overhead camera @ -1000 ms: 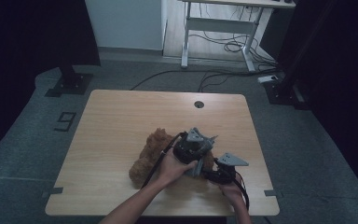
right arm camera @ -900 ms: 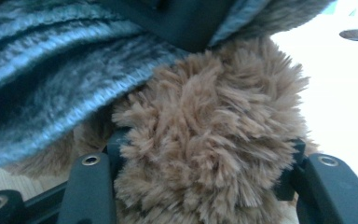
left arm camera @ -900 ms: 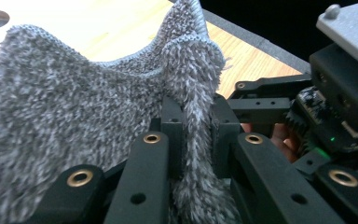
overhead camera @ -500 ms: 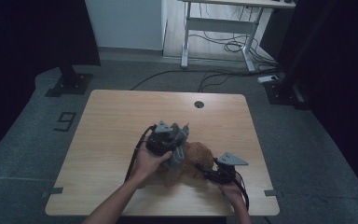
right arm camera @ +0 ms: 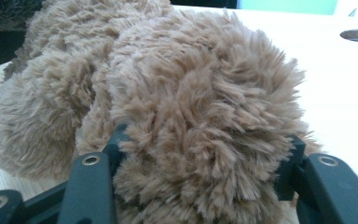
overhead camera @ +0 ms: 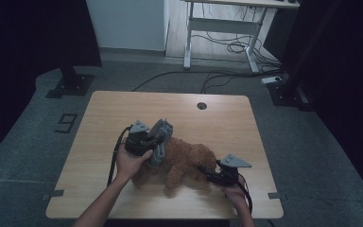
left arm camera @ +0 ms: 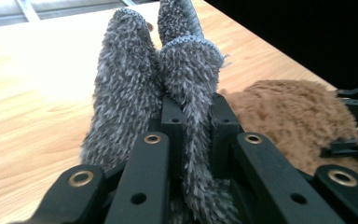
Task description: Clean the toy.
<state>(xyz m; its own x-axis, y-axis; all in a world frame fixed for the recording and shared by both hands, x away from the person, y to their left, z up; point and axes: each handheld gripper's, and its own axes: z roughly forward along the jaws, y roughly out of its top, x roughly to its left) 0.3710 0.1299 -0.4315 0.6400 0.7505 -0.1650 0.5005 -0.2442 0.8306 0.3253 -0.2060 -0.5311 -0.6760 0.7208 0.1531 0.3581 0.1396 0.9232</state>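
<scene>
A brown plush toy [overhead camera: 184, 158] lies near the front middle of a wooden counter [overhead camera: 104, 113]. The left gripper [overhead camera: 157, 142], jaws clamped tight on a fuzzy grey cloth [left arm camera: 168, 74], rests against the toy's left side, the cloth draping over it. The right gripper [overhead camera: 207, 173] squeezes a thick part of the toy at its right end. A round hole [overhead camera: 202, 105] sits near the counter's far edge.

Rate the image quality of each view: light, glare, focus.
High view: dim, room edges nearly black, the table evenly lit, no glare. Left gripper view: the grey fuzzy cloth is sharp, the tabletop beyond is washed out. Right gripper view: the brown plush toy is in focus, the tabletop at upper right is blown out to white.
</scene>
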